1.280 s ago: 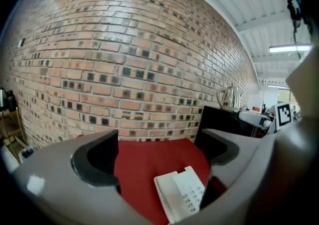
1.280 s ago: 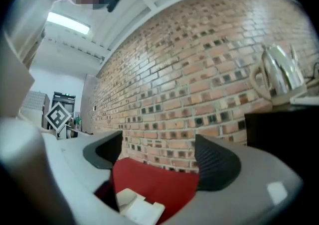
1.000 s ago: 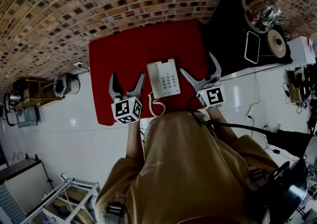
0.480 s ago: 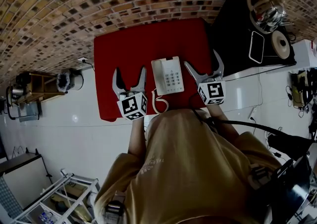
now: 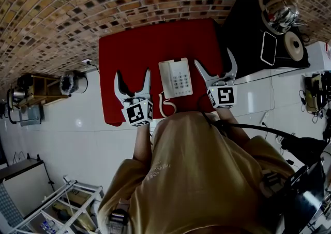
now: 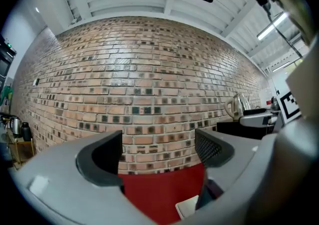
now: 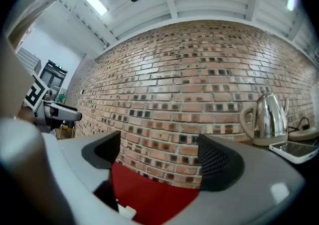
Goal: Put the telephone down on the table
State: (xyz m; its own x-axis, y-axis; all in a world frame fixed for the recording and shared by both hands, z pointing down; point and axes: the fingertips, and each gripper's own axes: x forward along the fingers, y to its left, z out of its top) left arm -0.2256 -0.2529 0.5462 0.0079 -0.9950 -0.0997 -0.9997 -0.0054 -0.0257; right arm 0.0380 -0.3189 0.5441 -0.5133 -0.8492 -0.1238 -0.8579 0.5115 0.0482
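Note:
The white telephone (image 5: 175, 77) lies flat on the red table (image 5: 150, 46), keypad up, and its coiled cord (image 5: 166, 107) hangs over the near edge. My left gripper (image 5: 132, 75) hovers left of it, open, with nothing between its jaws. My right gripper (image 5: 213, 59) hovers just right of it, also open and holding nothing. In the left gripper view, the left gripper (image 6: 159, 152) frames the brick wall and the red table (image 6: 159, 194), and a corner of the telephone (image 6: 188, 208) shows low right. In the right gripper view, the right gripper (image 7: 159, 157) shows a corner of the telephone (image 7: 127, 212) low left.
A black table (image 5: 243, 31) adjoins the red one on the right, carrying a steel kettle (image 5: 276, 13), a smartphone (image 5: 268, 49) and a round disc (image 5: 292, 45). A brick wall (image 5: 103, 0) runs behind both tables. A wooden shelf (image 5: 31, 98) stands on the white floor at left.
Both grippers have risen a little beside the telephone, and the left one has rolled slightly. The telephone stays where it was on the red table.

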